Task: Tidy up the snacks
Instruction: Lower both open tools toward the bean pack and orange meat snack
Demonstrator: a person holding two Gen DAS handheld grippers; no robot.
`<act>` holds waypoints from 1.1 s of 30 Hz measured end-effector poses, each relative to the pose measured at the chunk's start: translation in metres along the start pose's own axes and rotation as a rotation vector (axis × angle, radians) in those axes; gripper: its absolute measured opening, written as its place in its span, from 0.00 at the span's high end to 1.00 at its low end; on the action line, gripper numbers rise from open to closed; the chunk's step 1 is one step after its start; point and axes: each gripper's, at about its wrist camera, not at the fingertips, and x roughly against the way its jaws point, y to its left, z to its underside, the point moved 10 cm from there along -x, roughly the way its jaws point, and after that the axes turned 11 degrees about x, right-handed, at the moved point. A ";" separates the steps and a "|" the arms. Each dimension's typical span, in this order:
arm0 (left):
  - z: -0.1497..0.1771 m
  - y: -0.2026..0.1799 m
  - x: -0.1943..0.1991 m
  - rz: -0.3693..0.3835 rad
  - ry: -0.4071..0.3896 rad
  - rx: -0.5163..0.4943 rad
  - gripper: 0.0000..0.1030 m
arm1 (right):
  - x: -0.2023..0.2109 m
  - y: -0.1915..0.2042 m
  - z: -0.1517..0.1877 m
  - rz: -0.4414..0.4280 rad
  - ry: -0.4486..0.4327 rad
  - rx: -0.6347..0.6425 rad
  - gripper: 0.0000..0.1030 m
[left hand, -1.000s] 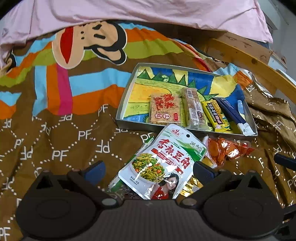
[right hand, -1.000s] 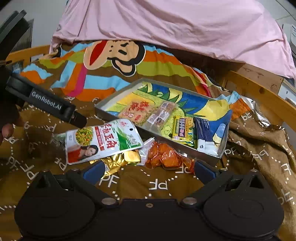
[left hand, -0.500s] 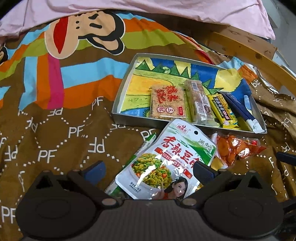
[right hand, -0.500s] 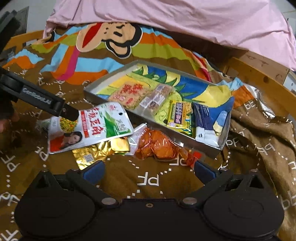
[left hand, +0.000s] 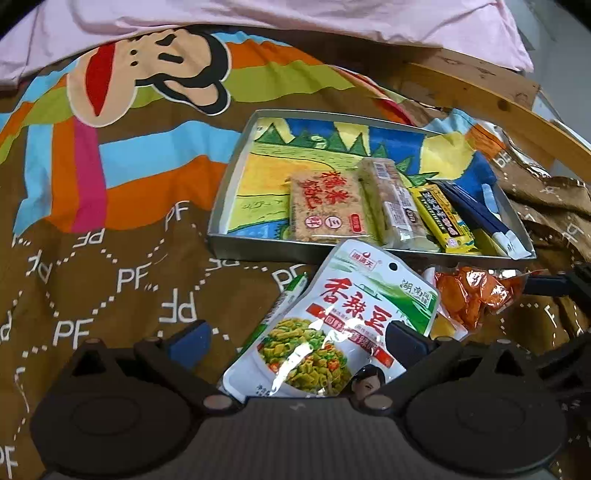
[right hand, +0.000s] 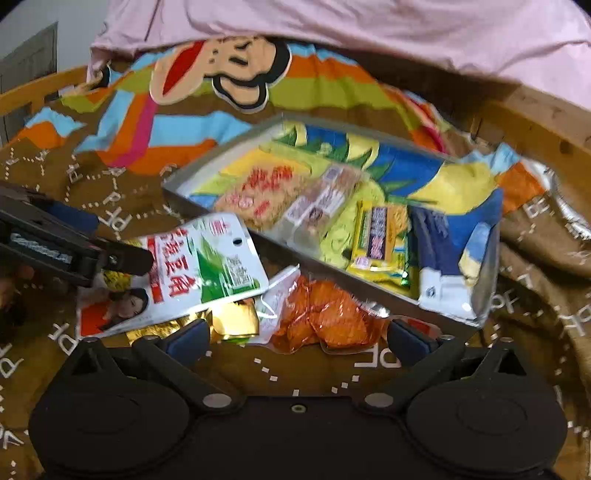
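Both grippers have closed in: left gripper (left hand: 295,338) straddles the bean pouch (left hand: 332,325), right gripper (right hand: 295,338) the orange packet (right hand: 325,317), jaws spread, before the tray (left hand: 258,247).

Support: bed, brown "PF" cartoon blanket (left hand: 122,229) | upper frame: pink sheet (left hand: 280,14) | centre-right: grey tray (left hand: 280,248) sat on blanket | lower centre: white-green pouch (left hand: 332,325), orange packet (left hand: 469,295), gold packet (right hand: 236,321) lay on blanket.

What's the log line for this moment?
left gripper: open, over bean pouch | right gripper: open, near orange pack | tray: four snacks
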 end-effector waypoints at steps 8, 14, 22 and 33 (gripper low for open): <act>-0.005 -0.005 -0.010 0.014 -0.003 -0.014 0.00 | -0.015 -0.003 0.000 -0.005 0.015 0.018 0.05; -0.005 -0.004 -0.015 0.018 -0.001 -0.011 0.00 | -0.019 -0.005 -0.002 0.005 0.015 0.022 0.05; -0.003 -0.003 -0.018 0.011 0.006 -0.020 0.00 | -0.022 -0.009 -0.007 0.018 0.010 -0.001 0.06; 0.001 -0.005 -0.019 0.010 0.014 -0.034 0.00 | -0.025 -0.012 -0.011 0.034 0.003 -0.009 0.09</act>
